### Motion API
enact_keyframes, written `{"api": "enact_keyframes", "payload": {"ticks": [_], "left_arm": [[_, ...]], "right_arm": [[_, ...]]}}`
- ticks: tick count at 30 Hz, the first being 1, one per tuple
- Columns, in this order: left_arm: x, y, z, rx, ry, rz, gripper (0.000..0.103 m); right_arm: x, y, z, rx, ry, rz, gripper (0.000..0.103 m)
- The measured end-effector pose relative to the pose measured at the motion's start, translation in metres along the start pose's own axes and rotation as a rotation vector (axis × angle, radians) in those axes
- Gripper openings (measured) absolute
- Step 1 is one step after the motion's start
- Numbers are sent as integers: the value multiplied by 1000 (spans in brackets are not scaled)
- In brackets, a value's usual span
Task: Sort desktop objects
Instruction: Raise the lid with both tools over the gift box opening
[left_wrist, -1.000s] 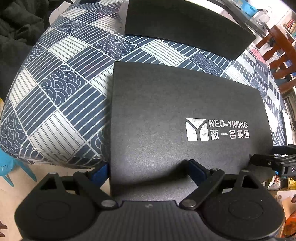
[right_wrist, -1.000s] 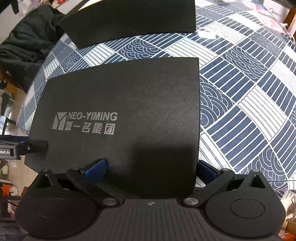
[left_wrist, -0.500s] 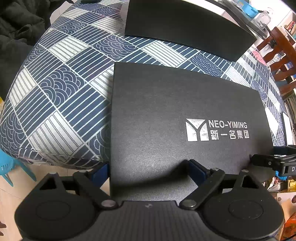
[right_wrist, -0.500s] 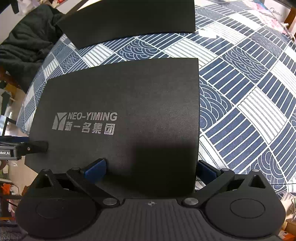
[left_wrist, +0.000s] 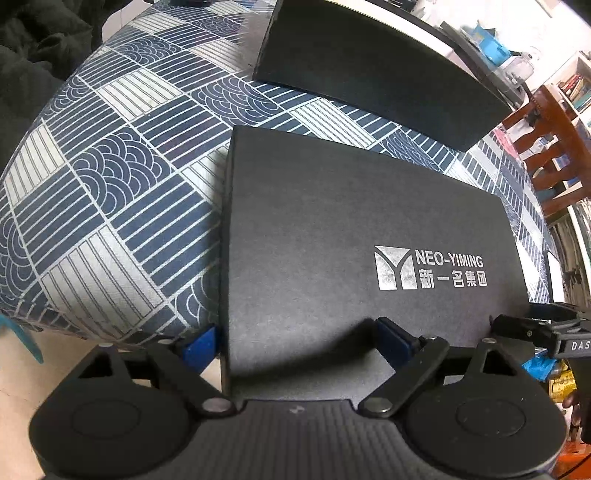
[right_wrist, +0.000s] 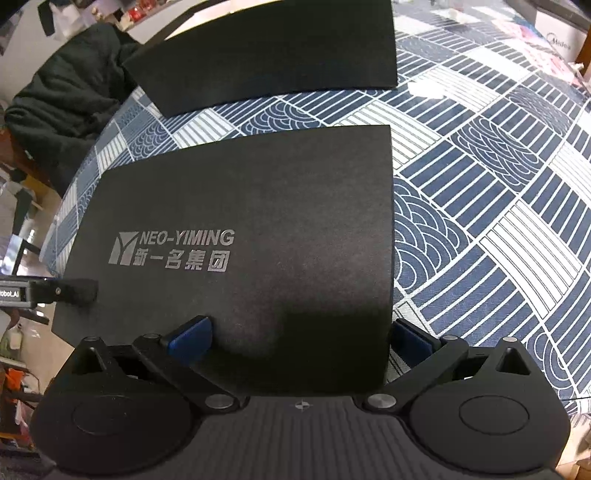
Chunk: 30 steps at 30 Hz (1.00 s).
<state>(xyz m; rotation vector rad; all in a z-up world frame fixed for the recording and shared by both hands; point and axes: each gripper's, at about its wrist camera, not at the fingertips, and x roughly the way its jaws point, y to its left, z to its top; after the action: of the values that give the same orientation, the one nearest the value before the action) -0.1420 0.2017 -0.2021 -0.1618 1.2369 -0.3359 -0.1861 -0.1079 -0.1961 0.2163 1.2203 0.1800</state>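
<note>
Two black boxes (left_wrist: 332, 229) (left_wrist: 369, 66) — one logo-printed, one plain (right_wrist: 266, 48) — two grippers (left_wrist: 299, 339) (right_wrist: 303, 336), one tablecloth (left_wrist: 110, 166)

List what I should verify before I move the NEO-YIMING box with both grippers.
1. Left gripper placed at the box's near left corner, one finger outside the left edge and one over the top: ok.
2. Right gripper placed likewise at the near right corner: ok.
3. Fingers closed on the box: not ok, both pairs are spread wide.
4. Near edge of the box supported by the table: cannot tell, the grippers hide it.
5. Gap ahead: ok, a strip of tablecloth shows between it and the second black box.
</note>
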Motion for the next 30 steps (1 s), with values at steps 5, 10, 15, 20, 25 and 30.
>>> {"api": "enact_keyframes", "payload": {"ticks": [5,10,15,20,25,30], "left_arm": [[-6,-5,3,21,4,22,103],[-23,-11,8,38,-32,33,103],[-38,-19,16,71,-68,44,103],[-46,-22,22,93,-83,40,103],[-54,-24,28,114,-98,36,103],[-62,-27,34,135,-112,33,103]], "right_arm": [[-8,9,1,-36,-19,-16,103],[-21,13,6,-54,-50,-9,103],[-33,14,12,-44,-81,-1,103],[-44,17,17,-43,-111,-2,103],[-51,18,19,-43,-137,-8,103],[-57,23,19,-42,-154,-20,103]]}}
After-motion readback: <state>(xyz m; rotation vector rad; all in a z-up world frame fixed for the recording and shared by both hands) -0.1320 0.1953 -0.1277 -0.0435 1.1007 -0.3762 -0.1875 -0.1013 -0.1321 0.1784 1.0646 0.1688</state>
